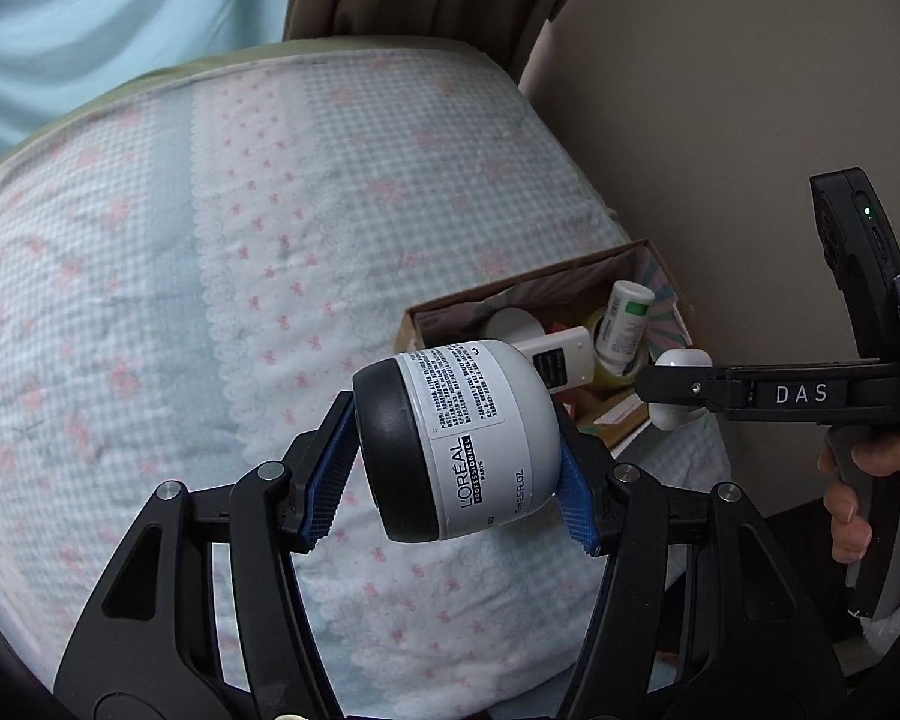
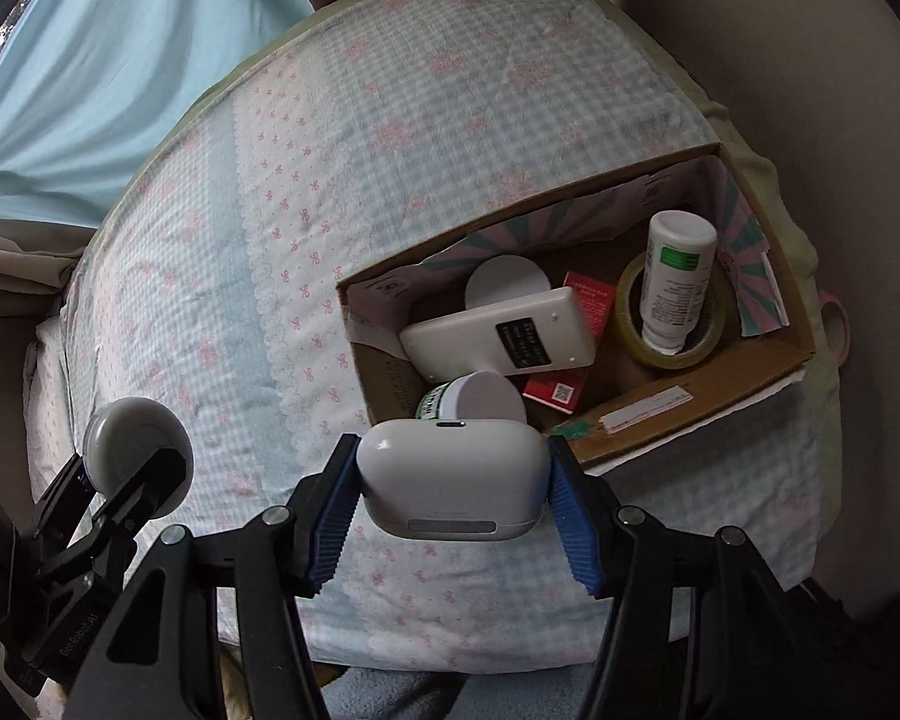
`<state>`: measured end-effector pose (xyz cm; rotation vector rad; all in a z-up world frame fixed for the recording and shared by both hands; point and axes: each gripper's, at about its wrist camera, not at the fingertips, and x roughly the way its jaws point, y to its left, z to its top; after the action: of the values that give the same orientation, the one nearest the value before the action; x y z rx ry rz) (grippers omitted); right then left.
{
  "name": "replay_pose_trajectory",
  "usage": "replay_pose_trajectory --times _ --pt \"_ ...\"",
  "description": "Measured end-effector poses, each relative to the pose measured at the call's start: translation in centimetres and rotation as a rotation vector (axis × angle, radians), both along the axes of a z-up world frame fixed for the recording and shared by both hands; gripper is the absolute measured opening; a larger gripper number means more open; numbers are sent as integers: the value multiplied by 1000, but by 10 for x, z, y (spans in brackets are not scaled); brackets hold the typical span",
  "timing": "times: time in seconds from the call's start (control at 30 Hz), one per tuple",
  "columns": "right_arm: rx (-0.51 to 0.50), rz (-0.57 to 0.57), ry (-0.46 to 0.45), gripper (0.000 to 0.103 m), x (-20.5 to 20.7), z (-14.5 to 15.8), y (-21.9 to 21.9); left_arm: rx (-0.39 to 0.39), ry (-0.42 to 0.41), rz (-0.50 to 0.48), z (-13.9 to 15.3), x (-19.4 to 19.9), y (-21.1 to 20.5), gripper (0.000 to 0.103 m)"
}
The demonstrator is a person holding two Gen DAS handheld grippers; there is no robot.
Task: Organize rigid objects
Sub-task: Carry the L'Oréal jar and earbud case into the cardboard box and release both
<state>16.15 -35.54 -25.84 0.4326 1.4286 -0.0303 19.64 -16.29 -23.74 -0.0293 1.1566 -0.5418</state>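
- Only the left wrist cam reads the L'Oréal jar (image 1: 480, 438): left gripper (image 1: 459, 480) clamps it sideways above the bedspread (image 1: 150, 300).
- Right cam sees inside the cardboard box (image 2: 690, 396): remote (image 2: 504, 330), white bottle (image 2: 678, 282) standing in a tape roll (image 2: 630, 330), red packet (image 2: 555, 390).
- Right gripper (image 2: 450, 495) is squeezed onto a white earbud case (image 2: 450, 480), blocking the box's near corner.

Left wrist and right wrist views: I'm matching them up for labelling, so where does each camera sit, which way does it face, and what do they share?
Left wrist view: sits behind the left gripper, facing the checked bedspread; it holds a grey round L'Oreal jar with black lid; a hand shows.
Right wrist view: sits behind the right gripper, looking down at the open cardboard box; it holds a white rounded earbud case.
Shared: bedspread, box, white remote control, each other's gripper.
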Motion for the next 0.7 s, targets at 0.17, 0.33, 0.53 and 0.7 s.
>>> replay_pose_trajectory --times 0.17,0.33,0.53,0.7 --pt "-21 64 -6 56 13 1 -50 8 18 -13 -10 -9 -57 56" --pt "-21 135 3 56 37 -6 -86 14 51 0 -26 -10 -99 56" --pt "8 279 -2 56 76 -32 -96 47 97 4 -55 -1 -138 56" --pt "77 408 64 56 105 -68 -84 81 120 -52 -80 7 -172 56"
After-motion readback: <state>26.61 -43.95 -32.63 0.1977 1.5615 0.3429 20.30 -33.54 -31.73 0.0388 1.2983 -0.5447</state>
